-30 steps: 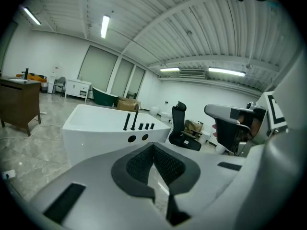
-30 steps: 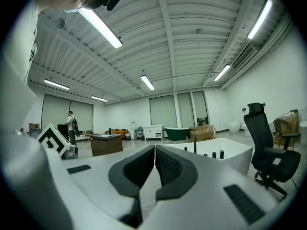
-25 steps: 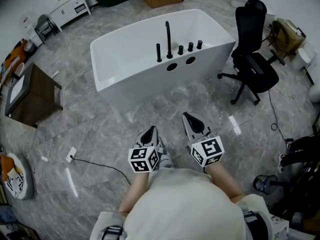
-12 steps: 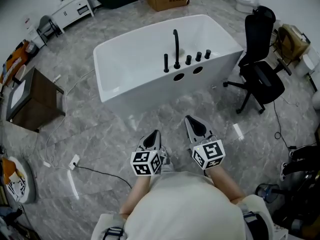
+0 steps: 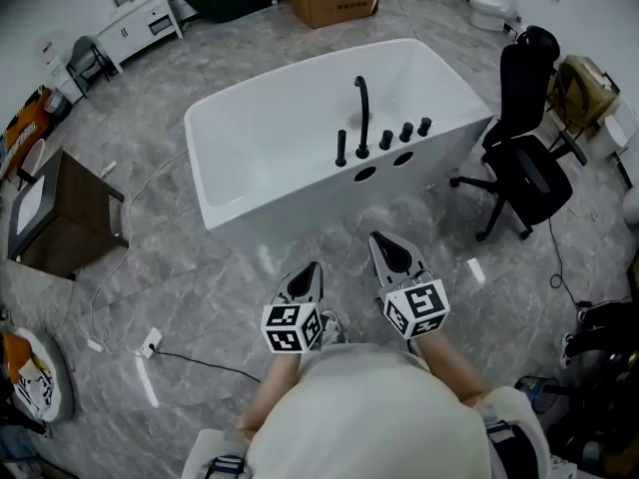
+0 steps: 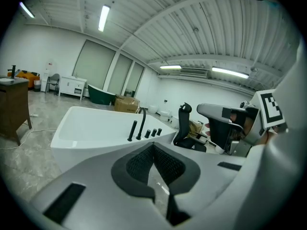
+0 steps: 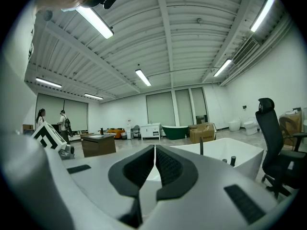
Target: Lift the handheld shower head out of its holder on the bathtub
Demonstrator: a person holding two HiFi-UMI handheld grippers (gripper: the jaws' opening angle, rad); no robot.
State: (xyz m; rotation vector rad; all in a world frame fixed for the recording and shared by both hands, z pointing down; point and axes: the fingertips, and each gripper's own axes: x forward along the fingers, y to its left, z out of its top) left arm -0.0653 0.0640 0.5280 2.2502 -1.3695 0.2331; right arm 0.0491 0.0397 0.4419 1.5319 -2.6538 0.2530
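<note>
Grey marble floor, white bathtub (image 5: 260, 158) ahead.
Shower head (image 5: 341, 148) in its holder on tub rim, untouched; left gripper (image 5: 308, 270) & right gripper (image 5: 385, 242) both closed, empty, well short. Whole lift left.

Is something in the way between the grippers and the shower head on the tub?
Nothing visible does. Only bare floor lies between the left gripper, the right gripper and the bathtub holding the shower head.
</note>
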